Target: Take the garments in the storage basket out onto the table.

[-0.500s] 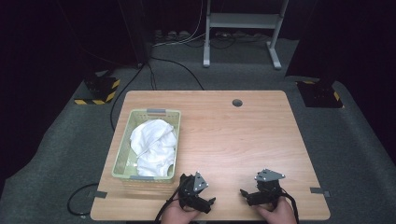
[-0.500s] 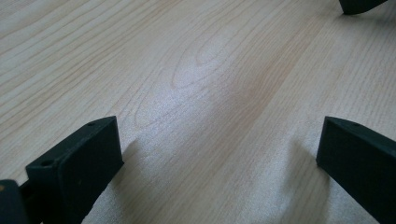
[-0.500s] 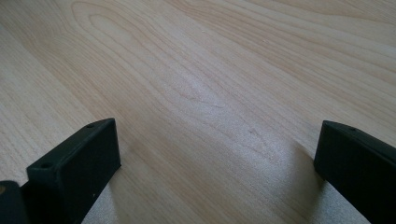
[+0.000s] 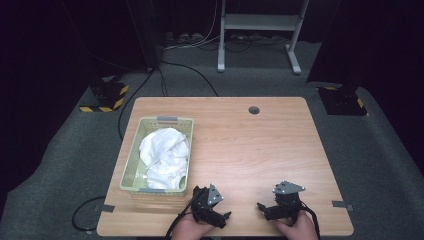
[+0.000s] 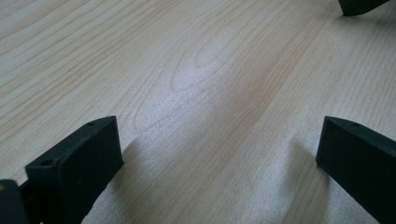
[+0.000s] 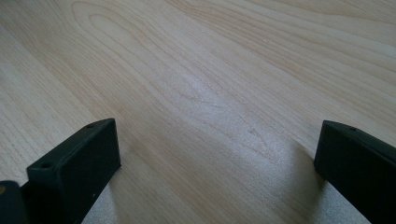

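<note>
**Desk side:** What do you have from the high view?

**Me:** Both hands sit at the near edge of the desk (image 4: 280, 130). My left tool (image 4: 226, 216) lies low on the wood, its grey plate tipped up, pointing right toward the other one. My right tool (image 4: 260, 206) points left, so the two face each other, near but apart. The green basket (image 4: 131, 170) stands on the desk's left part, just beside the left tool's far side, with the white cloth (image 4: 164, 157) bunched inside it. Neither tool touches it.

**Desk side:** Any change from half a second back?

**Me:** I see none; hands, tools, basket and cloth lie as they did.

**Desk side:** Left gripper view?

**Me:** The left tool (image 5: 219, 154) has its jaws spread wide, bare wood grain between them, nothing held. A dark tip in the top right corner is cut off by the frame; I take it for the right tool.

**Desk side:** Right gripper view?

**Me:** The right tool (image 6: 217, 151) is just as wide apart over bare wood, empty. From above, my wrists are cut off at the bottom edge, and the jaws are too small and dark to read there.
</note>
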{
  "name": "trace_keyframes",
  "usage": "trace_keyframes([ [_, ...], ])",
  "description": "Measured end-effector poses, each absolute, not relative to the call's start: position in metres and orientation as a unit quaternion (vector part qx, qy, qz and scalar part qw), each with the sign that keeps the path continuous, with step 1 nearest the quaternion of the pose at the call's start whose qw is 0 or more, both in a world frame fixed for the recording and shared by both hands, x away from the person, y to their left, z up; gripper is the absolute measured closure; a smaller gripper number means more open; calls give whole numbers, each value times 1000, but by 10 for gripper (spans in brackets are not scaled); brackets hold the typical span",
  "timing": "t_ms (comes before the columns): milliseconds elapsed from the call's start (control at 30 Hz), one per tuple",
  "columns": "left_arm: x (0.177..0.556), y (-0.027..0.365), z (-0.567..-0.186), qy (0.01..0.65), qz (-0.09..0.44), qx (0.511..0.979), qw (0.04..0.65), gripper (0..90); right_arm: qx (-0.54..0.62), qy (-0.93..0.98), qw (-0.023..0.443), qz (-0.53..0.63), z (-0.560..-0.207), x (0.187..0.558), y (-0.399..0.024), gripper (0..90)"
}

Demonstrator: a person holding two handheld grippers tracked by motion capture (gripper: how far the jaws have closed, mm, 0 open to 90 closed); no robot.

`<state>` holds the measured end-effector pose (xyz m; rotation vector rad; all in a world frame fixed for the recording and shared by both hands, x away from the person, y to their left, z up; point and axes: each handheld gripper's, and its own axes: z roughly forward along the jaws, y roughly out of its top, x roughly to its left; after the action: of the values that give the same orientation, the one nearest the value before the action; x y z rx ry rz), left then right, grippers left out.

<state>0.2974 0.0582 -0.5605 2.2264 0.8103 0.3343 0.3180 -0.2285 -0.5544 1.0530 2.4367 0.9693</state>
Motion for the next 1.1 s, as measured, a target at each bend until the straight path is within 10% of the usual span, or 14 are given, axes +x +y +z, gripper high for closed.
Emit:
trace_keyframes([
  [1100, 288, 85, -485, 307, 186, 838, 410, 17, 367, 852, 157, 339, -554, 319, -228, 0],
])
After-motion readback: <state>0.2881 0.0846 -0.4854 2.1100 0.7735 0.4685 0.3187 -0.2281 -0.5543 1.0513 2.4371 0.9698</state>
